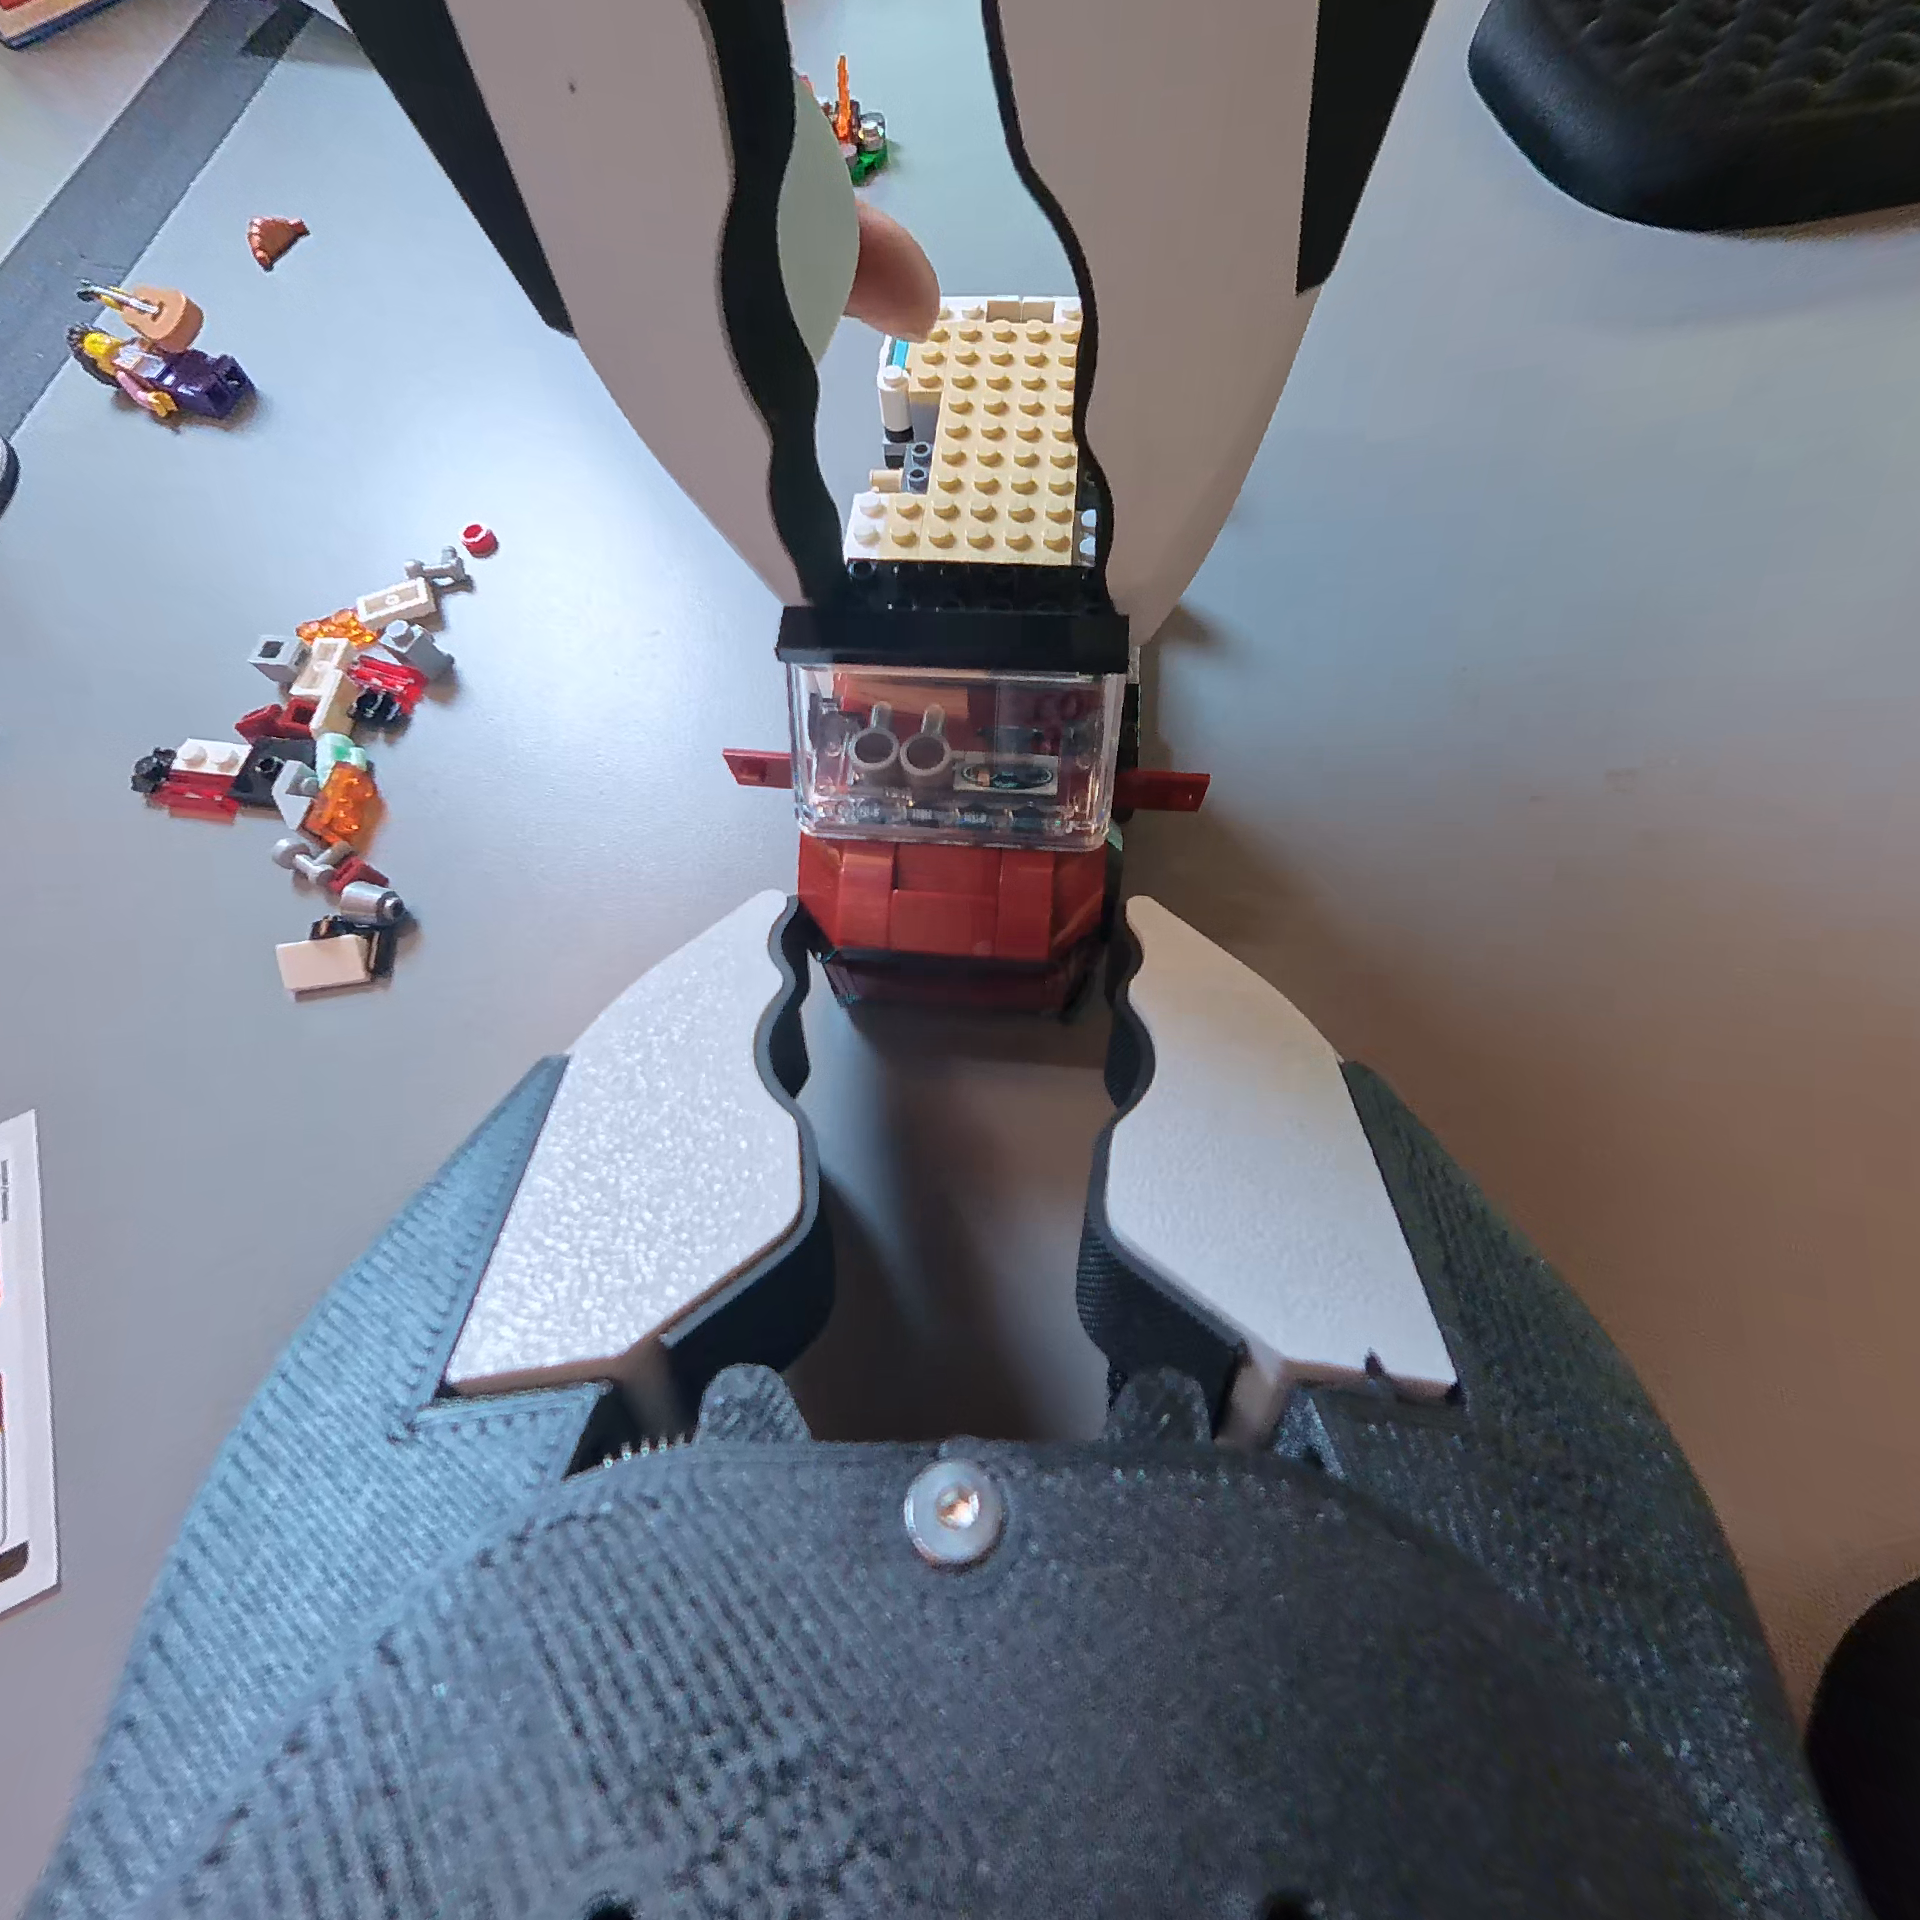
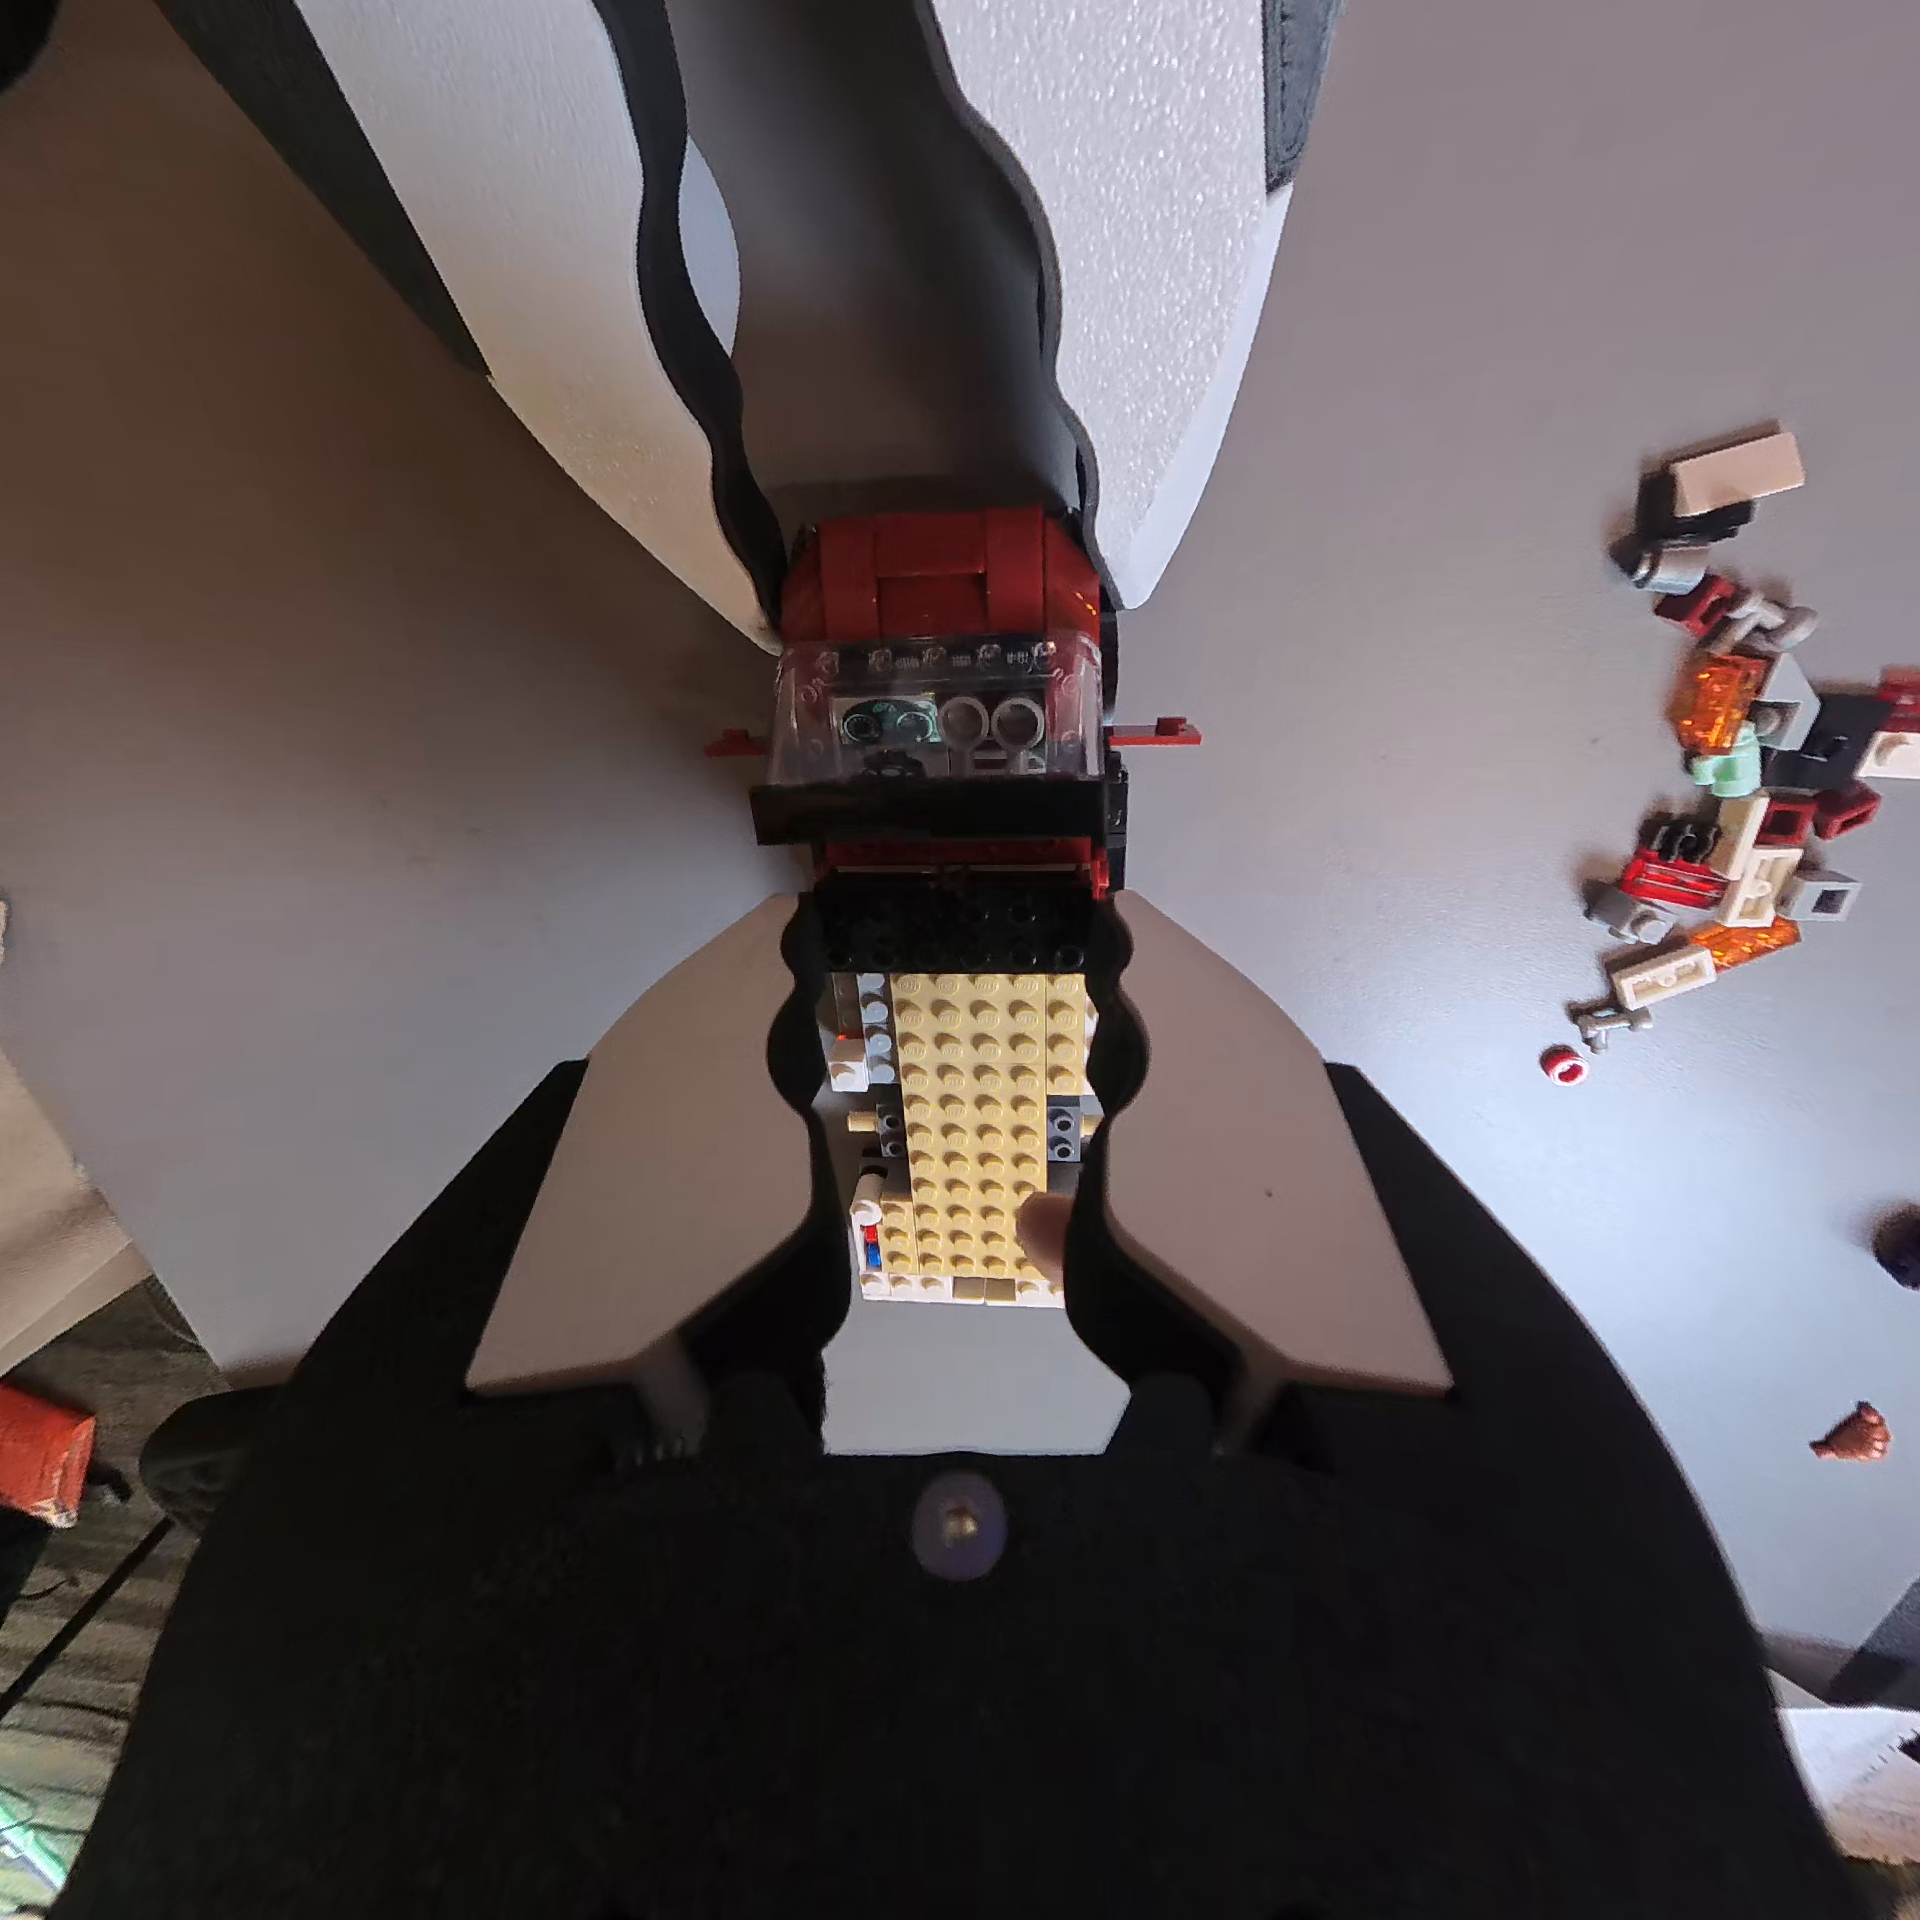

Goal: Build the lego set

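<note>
A brick-built truck (image 1: 961, 790) stands on the grey tabletop (image 1: 1455, 623), gripped at both ends: left tongs (image 1: 956, 935) close on its dark-red nose, right tongs (image 2: 956, 956) on the black-and-tan rear deck. Light and stiff, it likely snaps apart under twisting; the solid lower body looks the safest hold.

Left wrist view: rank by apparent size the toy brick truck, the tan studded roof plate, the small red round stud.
1. toy brick truck
2. tan studded roof plate, a part of the truck
3. small red round stud, clearly the smallest
</note>
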